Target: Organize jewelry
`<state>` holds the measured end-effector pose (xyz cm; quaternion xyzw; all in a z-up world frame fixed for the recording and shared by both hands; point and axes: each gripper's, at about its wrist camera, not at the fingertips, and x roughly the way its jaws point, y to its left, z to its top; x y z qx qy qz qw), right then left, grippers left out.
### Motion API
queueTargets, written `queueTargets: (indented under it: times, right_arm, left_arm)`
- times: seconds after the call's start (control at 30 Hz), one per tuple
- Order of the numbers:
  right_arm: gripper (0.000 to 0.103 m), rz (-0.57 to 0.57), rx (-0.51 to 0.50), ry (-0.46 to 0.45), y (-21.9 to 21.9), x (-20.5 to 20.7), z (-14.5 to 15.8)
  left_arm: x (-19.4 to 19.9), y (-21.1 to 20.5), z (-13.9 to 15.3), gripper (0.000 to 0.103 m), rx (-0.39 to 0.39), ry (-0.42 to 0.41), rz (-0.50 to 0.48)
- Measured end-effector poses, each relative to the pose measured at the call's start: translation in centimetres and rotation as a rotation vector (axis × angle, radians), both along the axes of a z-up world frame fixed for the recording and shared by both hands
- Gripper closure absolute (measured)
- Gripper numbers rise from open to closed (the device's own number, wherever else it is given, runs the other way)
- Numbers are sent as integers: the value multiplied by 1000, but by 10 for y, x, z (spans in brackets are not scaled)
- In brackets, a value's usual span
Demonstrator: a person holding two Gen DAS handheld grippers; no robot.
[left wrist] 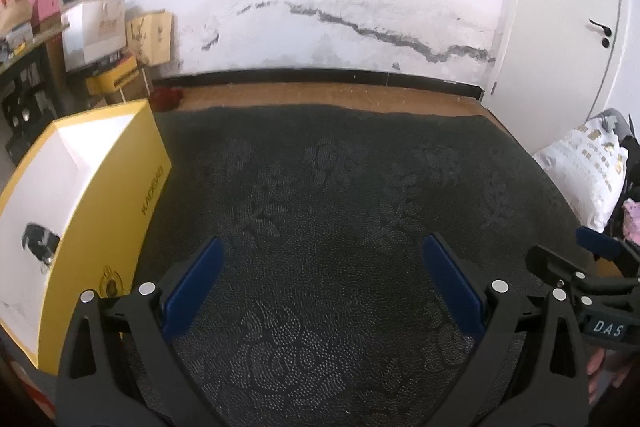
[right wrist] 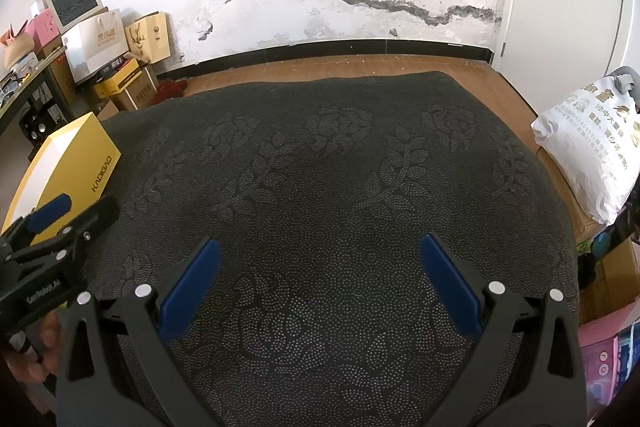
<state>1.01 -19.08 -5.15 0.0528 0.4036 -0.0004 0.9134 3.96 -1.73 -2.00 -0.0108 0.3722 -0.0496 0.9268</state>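
Yellow box (left wrist: 92, 211) lies long axis front-to-back, open upward; left tool (left wrist: 324, 247) and right tool (right wrist: 320, 247) both spread apart.

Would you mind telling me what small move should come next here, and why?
Probably swing the left gripper toward the open yellow box on its left. Both grippers are open and empty, the right gripper too, and the dark cloth between them shows no jewelry. The only small dark item in view lies inside the box; what it is, I cannot tell.
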Motion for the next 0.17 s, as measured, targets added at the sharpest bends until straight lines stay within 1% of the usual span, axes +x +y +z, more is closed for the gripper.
queueTargets:
  times: [0.1,0.17]
  right_arm:
    - [7,3,-1,0,1,1,0]
    - [7,5,-2,1,1,1,-1]
  left_arm:
    - [3,2,-3,6,-2,24,13]
    - [3,1,-3,6,3,24,14]
